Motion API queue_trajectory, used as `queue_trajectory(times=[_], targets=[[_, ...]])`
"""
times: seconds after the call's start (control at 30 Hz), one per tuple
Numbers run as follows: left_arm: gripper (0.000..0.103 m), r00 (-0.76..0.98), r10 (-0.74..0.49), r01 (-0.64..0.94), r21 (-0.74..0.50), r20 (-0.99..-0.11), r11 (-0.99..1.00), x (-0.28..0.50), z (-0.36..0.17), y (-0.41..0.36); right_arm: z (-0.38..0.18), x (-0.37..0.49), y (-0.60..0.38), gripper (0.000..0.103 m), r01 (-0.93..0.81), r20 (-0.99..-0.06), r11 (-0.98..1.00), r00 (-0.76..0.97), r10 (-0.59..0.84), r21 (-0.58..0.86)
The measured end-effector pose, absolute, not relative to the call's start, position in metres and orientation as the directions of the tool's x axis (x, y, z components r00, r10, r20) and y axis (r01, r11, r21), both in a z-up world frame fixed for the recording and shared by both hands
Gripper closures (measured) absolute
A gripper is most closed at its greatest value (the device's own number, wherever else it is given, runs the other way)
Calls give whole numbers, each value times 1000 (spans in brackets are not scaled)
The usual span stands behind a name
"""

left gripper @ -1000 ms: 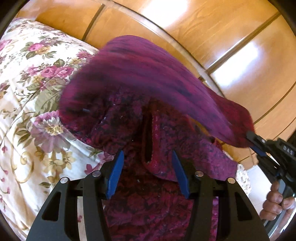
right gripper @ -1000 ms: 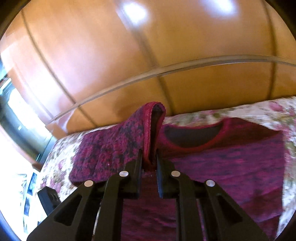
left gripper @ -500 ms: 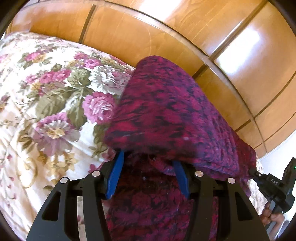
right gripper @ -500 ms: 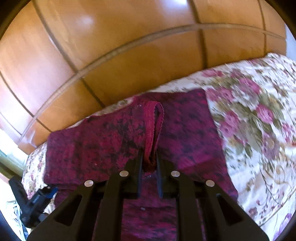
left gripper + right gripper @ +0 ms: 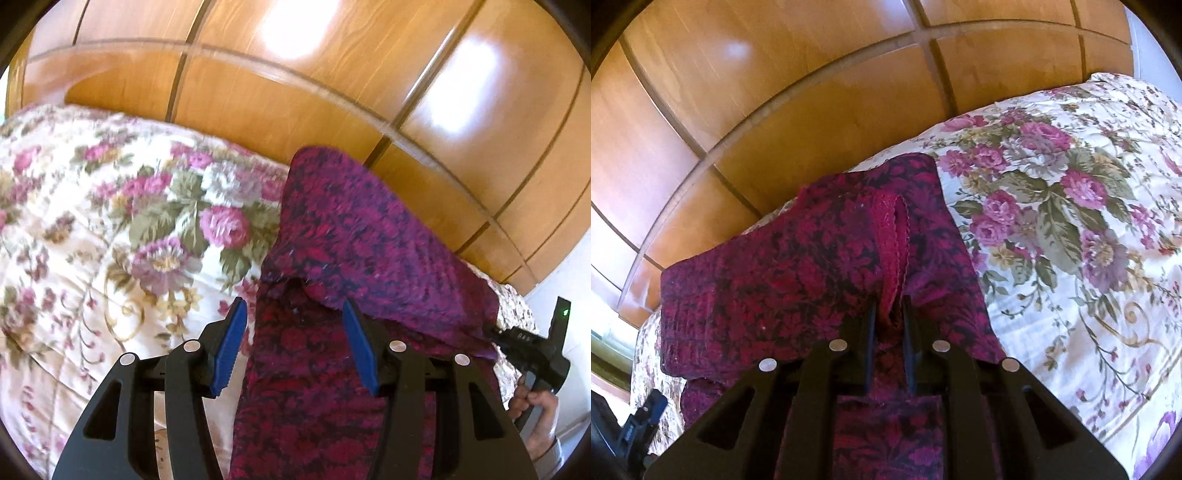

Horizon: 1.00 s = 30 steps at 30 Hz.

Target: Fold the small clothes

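A small magenta and black knit garment (image 5: 354,236) lies folded over on a floral bedspread (image 5: 110,229). My left gripper (image 5: 293,314) is open, its blue pads (image 5: 229,343) spread wide just above the garment's lower layer, with the folded edge right in front of them. My right gripper (image 5: 889,306) is shut on the garment's red ribbed edge (image 5: 892,236), which stands up in a pinched fold between the fingers. The garment (image 5: 775,266) spreads to the left of it. The right gripper also shows in the left wrist view (image 5: 532,350), held by a hand.
A glossy wooden headboard (image 5: 332,92) rises close behind the bed, also in the right wrist view (image 5: 775,92). The floral bedspread (image 5: 1071,229) stretches to the right of the garment. The left gripper shows at the lower left of the right wrist view (image 5: 639,424).
The lifted half of the garment has come down over the other half. My left gripper has let go and now stands open. The right gripper has lowered and stays shut on the edge.
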<state>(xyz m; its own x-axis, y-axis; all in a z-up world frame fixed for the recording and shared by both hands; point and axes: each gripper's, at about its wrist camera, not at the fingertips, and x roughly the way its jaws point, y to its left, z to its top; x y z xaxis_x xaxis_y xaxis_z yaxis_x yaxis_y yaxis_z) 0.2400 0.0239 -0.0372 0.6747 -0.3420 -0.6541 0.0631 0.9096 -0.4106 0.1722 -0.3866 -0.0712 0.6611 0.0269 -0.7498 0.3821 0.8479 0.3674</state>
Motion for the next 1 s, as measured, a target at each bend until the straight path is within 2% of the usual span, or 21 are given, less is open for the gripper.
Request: queue_trajectory(times=[0.2,0.27,0.3,0.33,0.53,0.63,0.7,0.83,1.0], targets=[[50,662,-331,65,-389,-672,919,251,-34,20,-79,166,-398,88,384,-758,842,651,45,379],[50,651,-332,42,-404,-683,914,254,-39,25,-75,164,-399,76,375,-752,847,658,43,376],[50,651,-329,34,-406,-684,913,255,-39,28,-72,162,-401,62,377,-748,850,663,29,368],[50,656,-319,27,-402,-684,915,257,-38,30,-65,157,-399,54,378,-734,858,679,-2,347],[50,697,-282,55,-343,-659,938,280,-18,29,-40,161,-379,51,308,-695,906,719,-23,289],[47,676,-272,46,-329,-685,943,311,-17,28,-41,177,-365,46,279,-704,925,710,-16,260],[29,647,-292,7,-378,-704,926,334,-23,35,-45,186,-356,46,273,-715,934,699,-28,230],[24,604,-407,-6,-515,-685,857,370,-35,44,-55,197,-348,46,261,-728,944,685,-33,203],[24,542,-482,-36,-592,-688,805,408,-56,45,-62,199,-343,44,253,-729,953,683,-53,168]])
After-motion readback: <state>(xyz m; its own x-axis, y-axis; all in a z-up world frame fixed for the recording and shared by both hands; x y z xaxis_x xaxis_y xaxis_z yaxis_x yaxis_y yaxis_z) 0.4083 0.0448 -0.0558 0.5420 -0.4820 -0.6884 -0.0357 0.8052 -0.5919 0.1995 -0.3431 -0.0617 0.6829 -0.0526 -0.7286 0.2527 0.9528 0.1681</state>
